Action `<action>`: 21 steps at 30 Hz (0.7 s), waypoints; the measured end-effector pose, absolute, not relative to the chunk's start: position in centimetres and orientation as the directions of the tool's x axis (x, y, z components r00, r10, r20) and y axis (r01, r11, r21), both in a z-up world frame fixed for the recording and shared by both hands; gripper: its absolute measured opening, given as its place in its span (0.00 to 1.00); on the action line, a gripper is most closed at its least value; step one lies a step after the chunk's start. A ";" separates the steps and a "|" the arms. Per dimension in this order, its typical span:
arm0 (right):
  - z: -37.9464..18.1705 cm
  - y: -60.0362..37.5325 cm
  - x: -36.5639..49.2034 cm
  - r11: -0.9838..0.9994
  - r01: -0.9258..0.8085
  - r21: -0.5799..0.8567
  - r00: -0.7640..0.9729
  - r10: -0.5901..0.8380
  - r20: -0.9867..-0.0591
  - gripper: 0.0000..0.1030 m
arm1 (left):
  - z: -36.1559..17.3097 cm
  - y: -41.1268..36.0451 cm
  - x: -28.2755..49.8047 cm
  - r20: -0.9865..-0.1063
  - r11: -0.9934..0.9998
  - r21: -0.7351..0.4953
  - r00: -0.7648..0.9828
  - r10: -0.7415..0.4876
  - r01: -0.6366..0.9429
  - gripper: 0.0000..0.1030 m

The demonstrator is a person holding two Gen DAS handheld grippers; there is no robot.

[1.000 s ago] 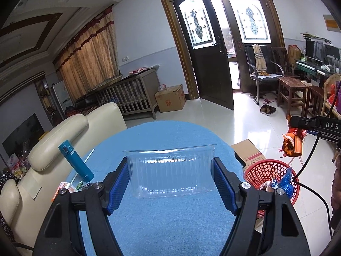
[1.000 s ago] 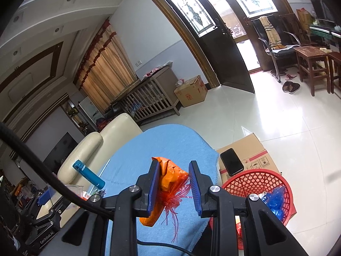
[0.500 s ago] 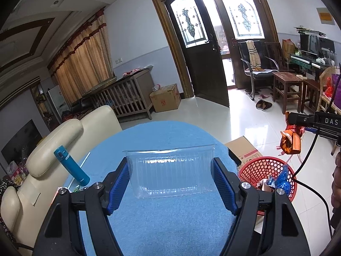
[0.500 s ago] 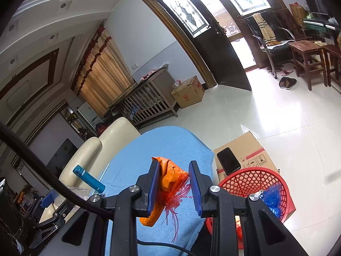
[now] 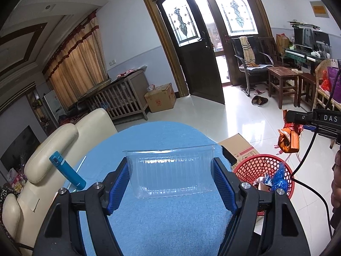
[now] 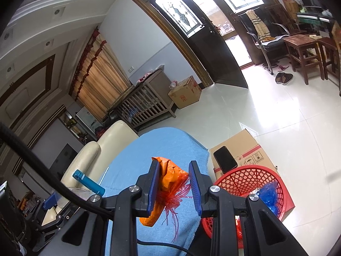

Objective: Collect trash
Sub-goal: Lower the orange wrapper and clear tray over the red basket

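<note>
Left gripper (image 5: 171, 175): fingers pinch a clear tray (image 5: 170, 170) by its two short ends, open rim at the top and tilted away from the camera. It is held above the blue tabletop (image 5: 166, 224).

Right gripper (image 6: 174, 183): fingers close together, clamping an orange wrapper (image 6: 168, 177) with a red frilled tie hanging below. It hangs over the tabletop's right edge, near the red basket (image 6: 245, 177).

The basket stands on the floor beside the tabletop, against a cardboard box (image 6: 240, 145) with a phone (image 6: 224, 159) on top. Blue and other scraps already lie inside.

Handling, judged:
- Tray: thin ribbed plastic, very light, springy. A hard squeeze would likely buckle the walls or pop it out; the end walls near the rim look the stiffest hold.
- Wrapper: soft, crinkly, nearly weightless. A grip on the bunched body is safer than one on the loose strands, which could snag on the basket mesh.

A blue bottle (image 5: 68, 173) lies at the tabletop's left, untouched.
</note>
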State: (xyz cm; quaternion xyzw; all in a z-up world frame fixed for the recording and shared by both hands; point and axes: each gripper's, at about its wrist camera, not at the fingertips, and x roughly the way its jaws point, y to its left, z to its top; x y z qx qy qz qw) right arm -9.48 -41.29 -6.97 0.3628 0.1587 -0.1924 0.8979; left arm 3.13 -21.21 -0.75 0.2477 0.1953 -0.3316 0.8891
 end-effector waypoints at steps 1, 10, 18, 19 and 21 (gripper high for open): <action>-7.0 -41.4 -9.6 0.661 0.461 0.592 0.876 -0.231 -0.424 0.29 | -0.8 -21.4 3.0 -0.512 0.654 0.313 0.703 -0.494 0.688 0.74; -7.5 -42.3 -10.5 0.637 0.469 0.612 0.875 -0.240 -0.421 0.29 | -1.2 -22.8 2.3 -0.521 0.624 0.335 0.691 -0.501 0.706 0.74; -8.4 -43.7 -11.4 0.609 0.473 0.637 0.875 -0.241 -0.420 0.29 | -1.8 -24.5 1.7 -0.533 0.596 0.360 0.683 -0.500 0.718 0.74; -8.5 -43.8 -11.5 0.604 0.473 0.641 0.875 -0.241 -0.419 0.29 | -1.8 -24.7 1.6 -0.534 0.594 0.362 0.682 -0.500 0.719 0.74; -8.8 -44.1 -11.7 0.599 0.474 0.645 0.875 -0.242 -0.419 0.29 | -1.9 -25.1 1.4 -0.537 0.586 0.367 0.679 -0.500 0.722 0.74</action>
